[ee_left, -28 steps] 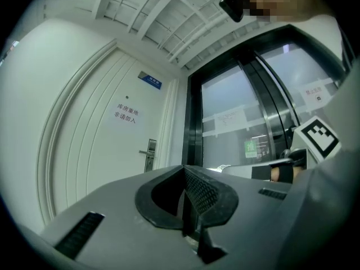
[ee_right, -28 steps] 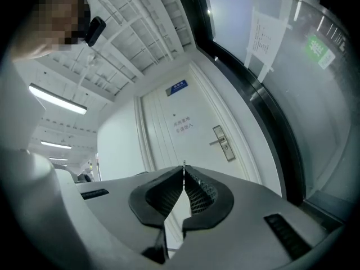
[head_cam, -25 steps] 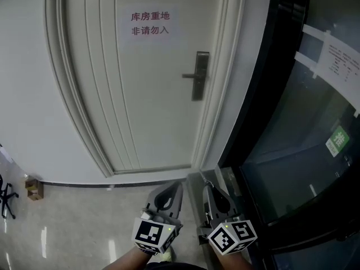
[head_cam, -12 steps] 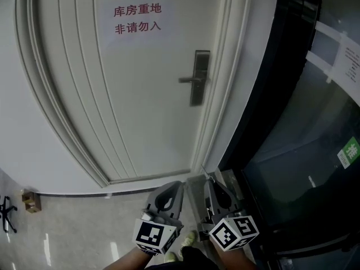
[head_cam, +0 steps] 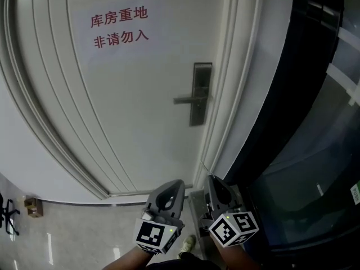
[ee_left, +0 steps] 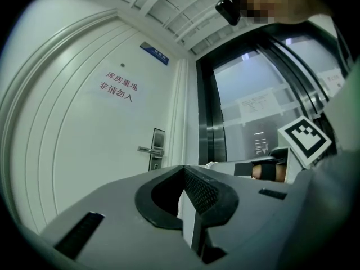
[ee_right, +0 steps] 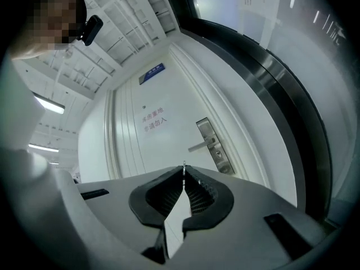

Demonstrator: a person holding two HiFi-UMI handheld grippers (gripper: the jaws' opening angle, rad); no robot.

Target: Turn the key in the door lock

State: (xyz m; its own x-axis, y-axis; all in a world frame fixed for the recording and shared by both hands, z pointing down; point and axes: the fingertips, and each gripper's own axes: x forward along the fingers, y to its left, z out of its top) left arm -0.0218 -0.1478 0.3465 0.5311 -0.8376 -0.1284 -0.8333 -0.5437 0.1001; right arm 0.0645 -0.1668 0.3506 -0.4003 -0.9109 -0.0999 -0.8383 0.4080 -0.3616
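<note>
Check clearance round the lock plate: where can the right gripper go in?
Open: bare door panel left of the lock plate, below the sign. The plate's lower end under the lever is clear. Tight: right of the plate, where the door frame mouldings run close. Right gripper, shut on the key, hangs low, off the door.

I'm holding both grippers low and side by side, close but not touching, with their noses pointing up and forward. The left dark-grey plastic two-jaw gripper has its ribbed jaws pressed flat together with nothing between them. The right dark-grey plastic two-jaw gripper has its jaws closed too, pinching a thin metal key that I see edge-on, its tip just past the jaw ends. Each gripper carries a white cube with black square markers at its rear, the left cube tilted slightly toward the right cube. Below the cubes only a sliver of each hand shows.
</note>
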